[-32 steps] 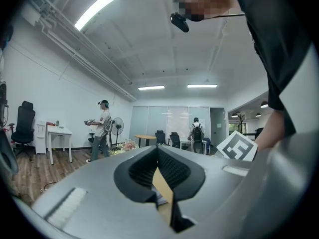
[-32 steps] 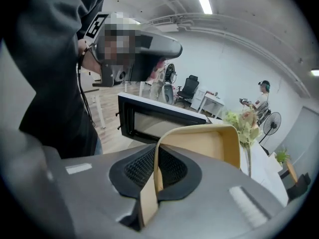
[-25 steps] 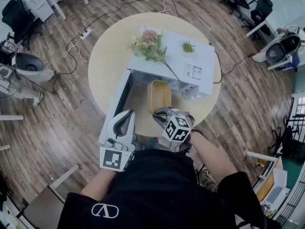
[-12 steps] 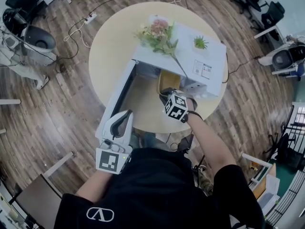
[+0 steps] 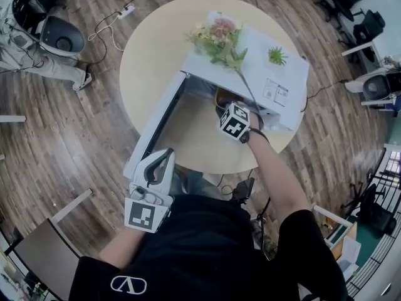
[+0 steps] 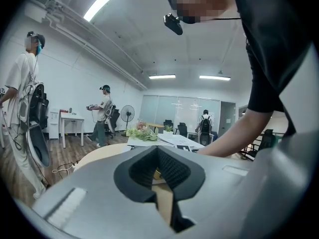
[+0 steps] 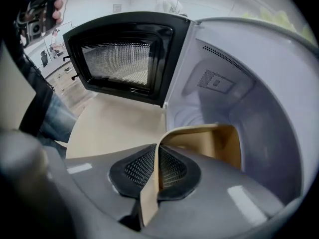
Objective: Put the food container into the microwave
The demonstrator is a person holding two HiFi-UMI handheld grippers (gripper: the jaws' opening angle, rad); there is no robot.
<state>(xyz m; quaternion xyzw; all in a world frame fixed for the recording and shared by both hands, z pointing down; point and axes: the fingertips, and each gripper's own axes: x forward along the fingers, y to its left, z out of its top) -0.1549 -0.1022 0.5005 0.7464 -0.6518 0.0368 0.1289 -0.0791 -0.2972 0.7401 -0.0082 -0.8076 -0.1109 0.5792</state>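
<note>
Right gripper (image 7: 158,156) clenched on near rim of food container (image 7: 214,143), pinching the thin wall for carrying. Container ahead of jaws, reaching into microwave (image 7: 269,108); door (image 7: 124,59) open at left. Left gripper (image 6: 157,156) closed, empty, kept clear.

Head view: steeply down on table (image 5: 150,61) and microwave (image 5: 294,80). Right gripper view: close, into that microwave's cavity. Left gripper view: near-level, across same table.
</note>
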